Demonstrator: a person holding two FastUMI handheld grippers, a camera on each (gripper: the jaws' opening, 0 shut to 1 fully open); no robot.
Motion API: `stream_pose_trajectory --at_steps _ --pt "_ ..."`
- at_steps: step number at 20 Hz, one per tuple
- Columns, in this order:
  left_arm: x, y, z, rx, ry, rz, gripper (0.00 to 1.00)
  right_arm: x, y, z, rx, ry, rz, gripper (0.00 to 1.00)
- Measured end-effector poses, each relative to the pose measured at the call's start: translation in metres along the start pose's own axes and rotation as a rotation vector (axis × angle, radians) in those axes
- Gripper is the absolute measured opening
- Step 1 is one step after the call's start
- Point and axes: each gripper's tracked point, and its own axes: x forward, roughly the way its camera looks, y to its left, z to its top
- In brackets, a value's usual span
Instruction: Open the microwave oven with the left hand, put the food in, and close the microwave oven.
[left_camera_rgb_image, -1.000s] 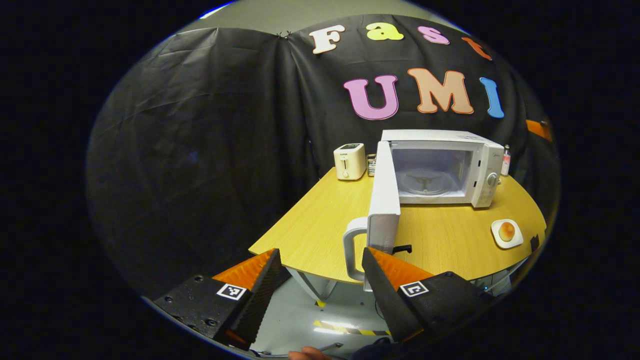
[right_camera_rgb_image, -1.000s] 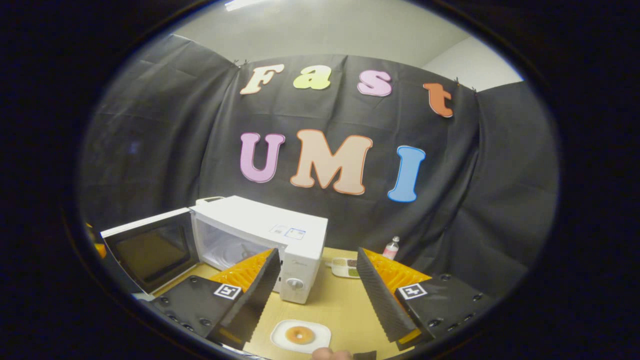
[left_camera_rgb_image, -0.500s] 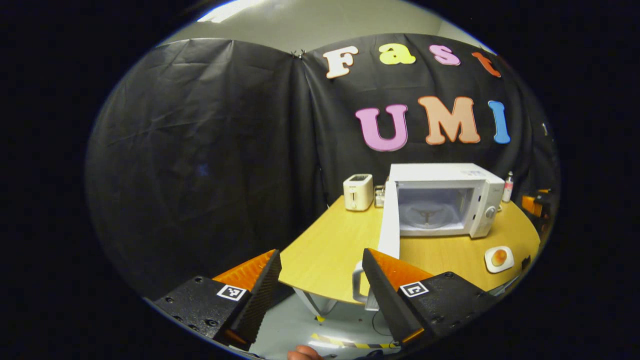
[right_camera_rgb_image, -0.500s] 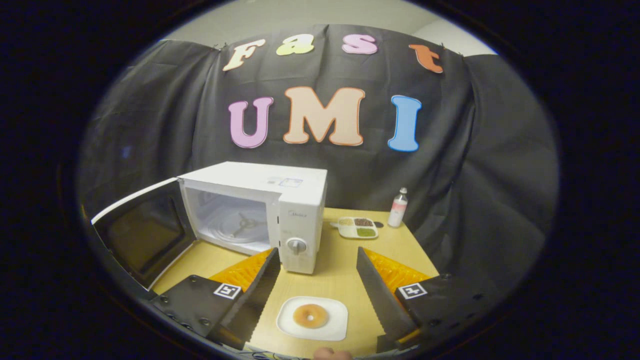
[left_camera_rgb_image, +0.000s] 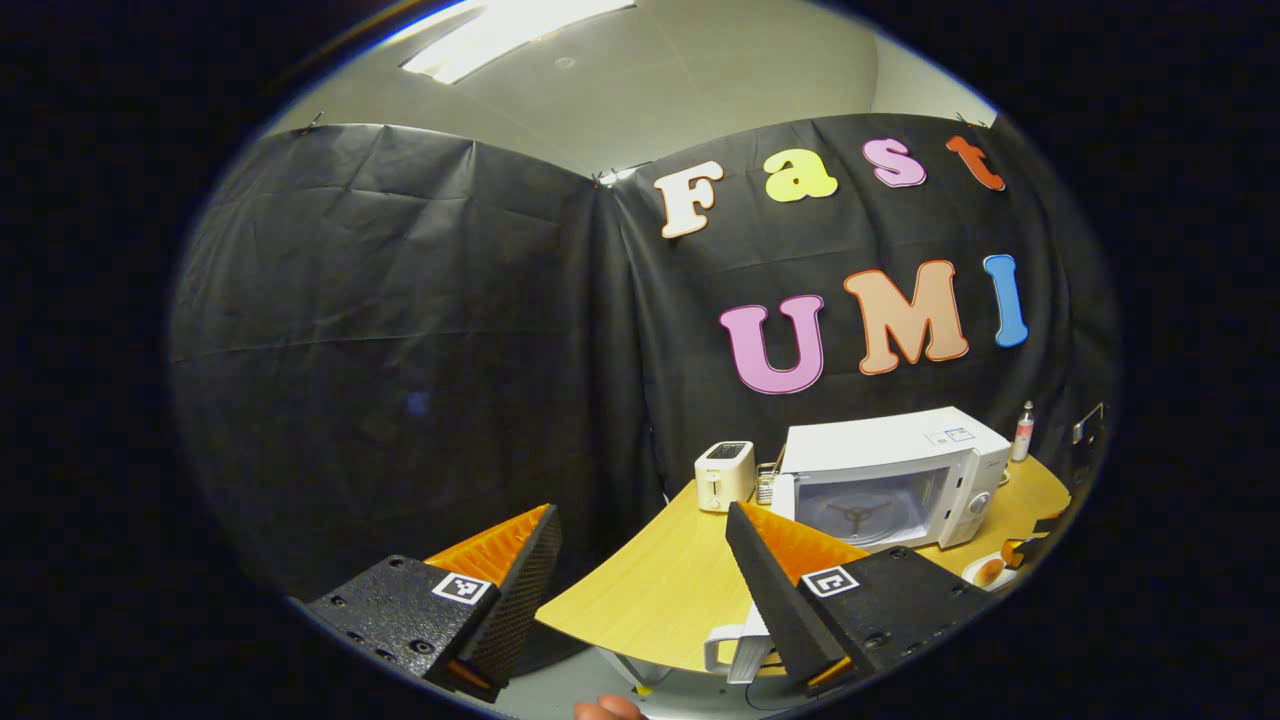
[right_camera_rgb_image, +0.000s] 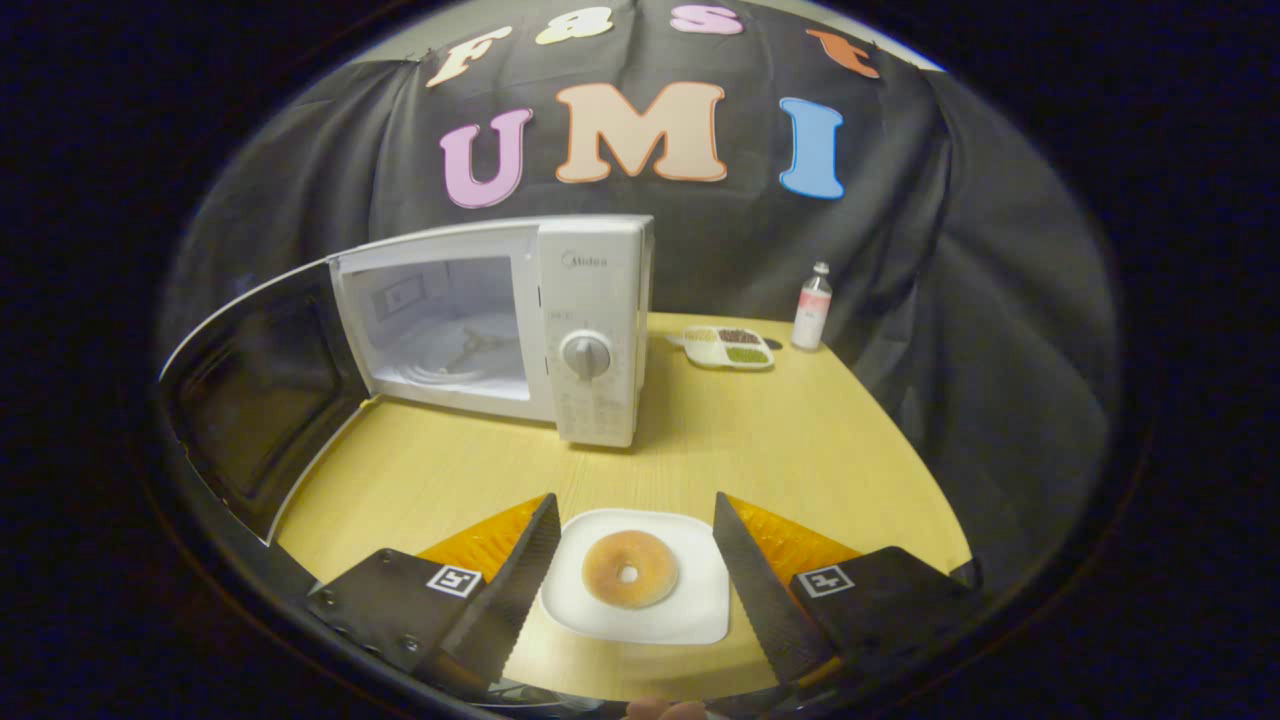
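Left gripper view: left gripper (left_camera_rgb_image: 640, 590) is hanging with fingers apart, holding nothing, well back from the table (left_camera_rgb_image: 650, 590); microwave (left_camera_rgb_image: 890, 480) is sitting ahead-right, cavity showing bare turntable, door edge and handle (left_camera_rgb_image: 735, 645) hiding behind the right finger. Right gripper view: right gripper (right_camera_rgb_image: 632, 575) is spread wide, straddling the white plate (right_camera_rgb_image: 690, 610) carrying the donut (right_camera_rgb_image: 630, 568), nothing clamped. Risk: fingers closing on the thin rim are likely tipping the plate, sliding the donut off; open door (right_camera_rgb_image: 250, 400) ahead-left is inviting a clip. Far divided dish (right_camera_rgb_image: 728, 347) is holding green and brown bits.

Right gripper (right_camera_rgb_image: 632, 560) fingers straddle doughnut plate (right_camera_rgb_image: 690, 615) (microwave (right_camera_rgb_image: 560, 320) open).
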Motion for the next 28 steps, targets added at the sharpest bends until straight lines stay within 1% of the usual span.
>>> stream_pose_trajectory --at_steps 1,5,7,8,9,10,11,12,15,16,17,18,19,20,21,22,24,26,28 --pt "0.004 -0.006 0.001 -0.001 -0.002 -0.005 0.97 0.006 0.0 -0.01 0.004 0.026 -0.007 0.98" --pt "0.006 -0.01 -0.002 -0.026 0.016 -0.008 0.97 0.023 -0.001 -0.043 -0.013 0.128 -0.034 0.98" --pt "0.003 -0.01 -0.008 -0.046 0.031 0.0 0.97 0.027 0.002 -0.052 -0.022 0.154 -0.033 0.98" --pt "0.003 -0.009 -0.009 -0.052 0.035 0.006 1.0 0.03 0.001 -0.054 -0.036 0.164 -0.038 0.99" --pt "0.003 -0.007 -0.011 -0.055 0.04 0.013 0.97 0.032 0.002 -0.059 -0.05 0.173 -0.042 0.98" --pt "0.002 -0.006 -0.012 -0.056 0.046 0.017 1.0 0.034 0.002 -0.063 -0.058 0.187 -0.039 0.98" --pt "0.001 -0.006 -0.014 -0.058 0.05 0.021 0.97 0.035 0.004 -0.067 -0.063 0.2 -0.033 0.98" --pt "0.001 -0.005 -0.014 -0.059 0.051 0.025 1.0 0.036 0.005 -0.07 -0.069 0.211 -0.033 0.99" --pt "-0.001 -0.004 -0.014 -0.061 0.048 0.031 0.97 0.039 0.007 -0.081 -0.07 0.242 -0.023 0.98" --pt "-0.001 -0.005 -0.014 -0.06 0.051 0.031 0.97 0.039 0.01 -0.083 -0.064 0.246 -0.013 0.95" --pt "-0.001 -0.007 -0.016 -0.06 0.053 0.029 1.0 0.04 0.01 -0.083 -0.067 0.244 -0.017 0.89" --pt "-0.001 -0.007 -0.017 -0.061 0.056 0.026 0.97 0.04 0.011 -0.082 -0.069 0.245 -0.016 0.84" --pt "-0.001 -0.007 -0.017 -0.064 0.057 0.025 1.0 0.04 0.012 -0.082 -0.067 0.249 -0.013 0.8" --pt "0.0 -0.008 -0.018 -0.069 0.059 0.022 1.0 0.04 0.012 -0.082 -0.064 0.249 -0.012 0.79" --pt "0.001 -0.009 -0.019 -0.074 0.061 0.019 0.97 0.041 0.012 -0.083 -0.057 0.259 -0.009 0.72" --pt "0.001 -0.01 -0.02 -0.079 0.065 0.016 0.97 0.043 0.012 -0.083 -0.049 0.263 -0.008 0.72" --pt "0.002 -0.011 -0.023 -0.084 0.07 0.012 0.97 0.043 0.013 -0.083 -0.005 0.275 0.0 0.61" --pt "0.002 -0.011 -0.023 -0.088 0.068 0.012 0.97 0.041 0.013 -0.081 0.057 0.282 0.012 0.61" --pt "0.003 -0.01 -0.023 -0.091 0.064 0.012 0.97 0.041 0.015 -0.078 0.146 0.291 0.032 0.61"
